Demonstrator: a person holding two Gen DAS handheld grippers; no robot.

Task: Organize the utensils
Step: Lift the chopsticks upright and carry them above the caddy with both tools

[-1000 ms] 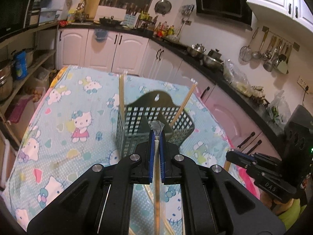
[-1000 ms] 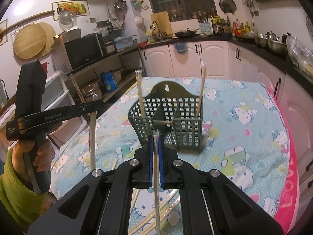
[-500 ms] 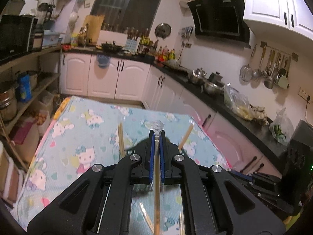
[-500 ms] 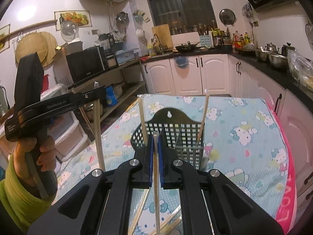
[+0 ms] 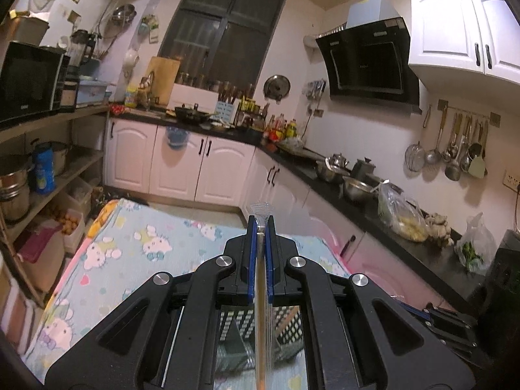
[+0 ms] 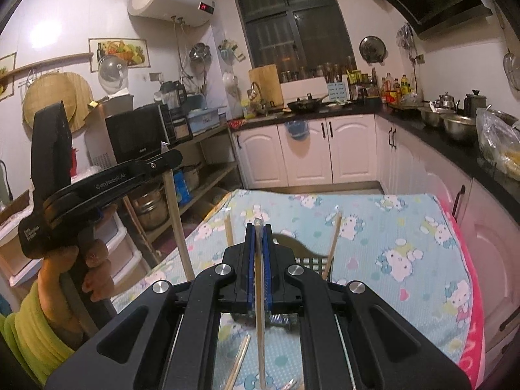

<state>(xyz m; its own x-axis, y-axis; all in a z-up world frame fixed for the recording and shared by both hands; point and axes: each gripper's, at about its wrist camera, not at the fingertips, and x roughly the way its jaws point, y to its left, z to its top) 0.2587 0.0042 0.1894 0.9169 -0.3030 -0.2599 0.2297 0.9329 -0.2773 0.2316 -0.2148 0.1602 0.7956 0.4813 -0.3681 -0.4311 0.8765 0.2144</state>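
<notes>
Each hand-held gripper is clamped on 1 chopstick. The left hand-held gripper (image 5: 260,227) pinches a chopstick (image 5: 259,308) that runs down between its blue pads toward the camera; the right hand-held gripper (image 6: 259,232) holds its own chopstick (image 6: 259,292) the same way. In the right wrist view the left tool shows from the side, gripped by a hand (image 6: 70,279) in a green sleeve, its stick hanging down below the jaws.

The rack (image 6: 312,260), a dark mesh holder, stands on the worktop (image 6: 406,227) under a cartoon-cat cloth, mostly hidden behind the jaws in both views. 2 chopsticks (image 6: 334,243) already stand in it, 1 at the left side and 1 leaning at the right. Which compartment each sits in cannot be told.

More loose chopsticks (image 6: 239,364) lie on the cloth near the camera, just in front of the rack.

So the job looks partly done: 2 sticks stowed, 2 in the grippers above the rack, and several on the cloth not yet picked up. The 2 held sticks probably go into the rack next, then the loose ones.
</notes>
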